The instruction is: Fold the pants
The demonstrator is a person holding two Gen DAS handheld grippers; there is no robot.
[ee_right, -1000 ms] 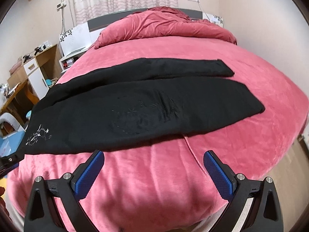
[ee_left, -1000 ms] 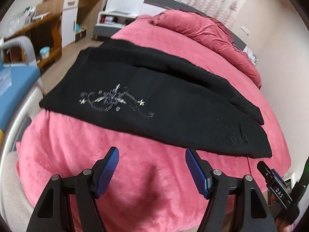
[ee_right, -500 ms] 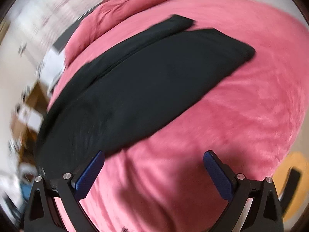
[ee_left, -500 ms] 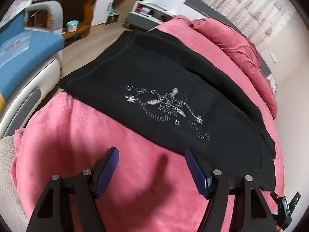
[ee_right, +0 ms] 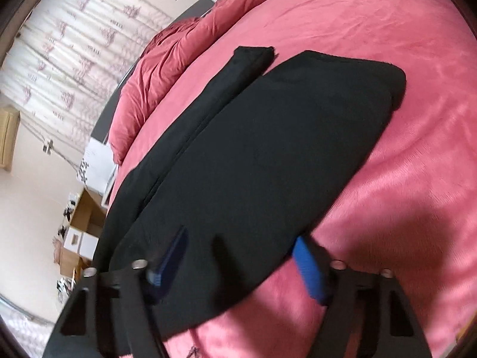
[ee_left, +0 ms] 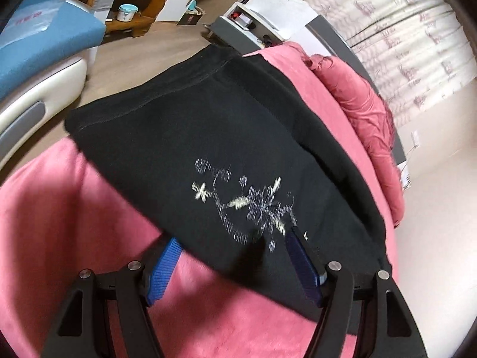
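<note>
Black pants (ee_left: 214, 137) lie spread across a pink bed (ee_left: 59, 223), with a silver embroidered motif (ee_left: 247, 205) near the waist end. My left gripper (ee_left: 232, 256) is open, its blue pads astride the near hem by the motif. In the right wrist view the pants' legs (ee_right: 268, 161) stretch away toward two cuffs (ee_right: 396, 86). My right gripper (ee_right: 238, 259) is open, its pads straddling the near edge of the leg. Whether the pads touch the cloth is unclear.
A bunched pink duvet (ee_left: 366, 110) lies at the head of the bed against curtains (ee_left: 411, 29). A blue and white sofa (ee_left: 35, 47), a white nightstand (ee_left: 268, 15) and wooden shelves (ee_right: 80, 238) stand beside the bed. Pink bedcover (ee_right: 417, 194) extends to the right.
Both grippers have moved forward and down from in front of the bed onto the near edge of the pants, each rolling sideways. Both stayed open.
</note>
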